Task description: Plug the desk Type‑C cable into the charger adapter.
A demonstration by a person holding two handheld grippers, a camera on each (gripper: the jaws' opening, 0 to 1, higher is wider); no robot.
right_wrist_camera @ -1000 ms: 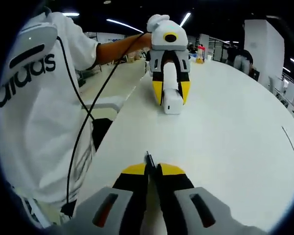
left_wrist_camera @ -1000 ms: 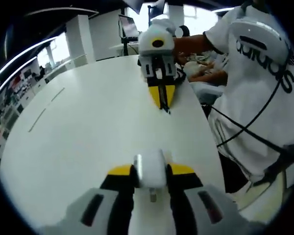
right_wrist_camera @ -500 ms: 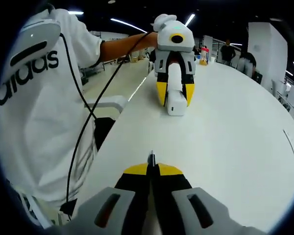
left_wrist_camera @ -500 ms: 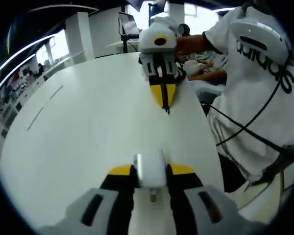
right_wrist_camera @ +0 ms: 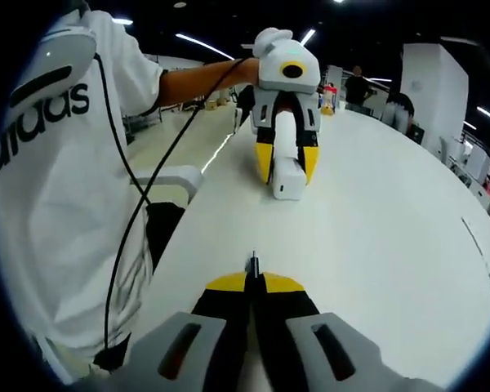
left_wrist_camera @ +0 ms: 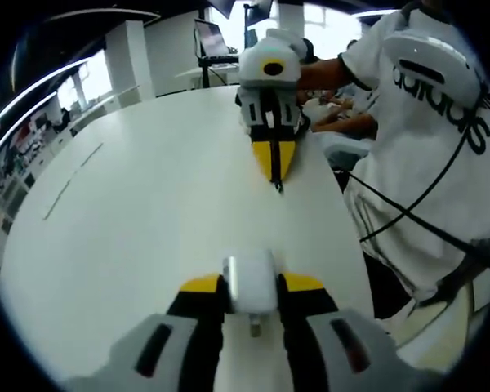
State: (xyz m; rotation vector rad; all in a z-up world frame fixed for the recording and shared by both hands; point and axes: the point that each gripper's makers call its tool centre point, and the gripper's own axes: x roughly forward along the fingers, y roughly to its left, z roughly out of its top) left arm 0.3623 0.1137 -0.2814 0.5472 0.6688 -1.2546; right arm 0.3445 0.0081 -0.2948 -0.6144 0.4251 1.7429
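In the left gripper view we see our left gripper (left_wrist_camera: 251, 286) clamped on the white adapter (left_wrist_camera: 251, 282) above the table (left_wrist_camera: 147, 212); ahead, the right gripper (left_wrist_camera: 274, 178) pinches the cable (left_wrist_camera: 276, 181), its tip pointing at us; in the right gripper view our right gripper (right_wrist_camera: 252, 282) is clenched on the cable (right_wrist_camera: 252, 263); across the table (right_wrist_camera: 376, 237) the left gripper (right_wrist_camera: 287, 178) grasps the adapter (right_wrist_camera: 286, 167)
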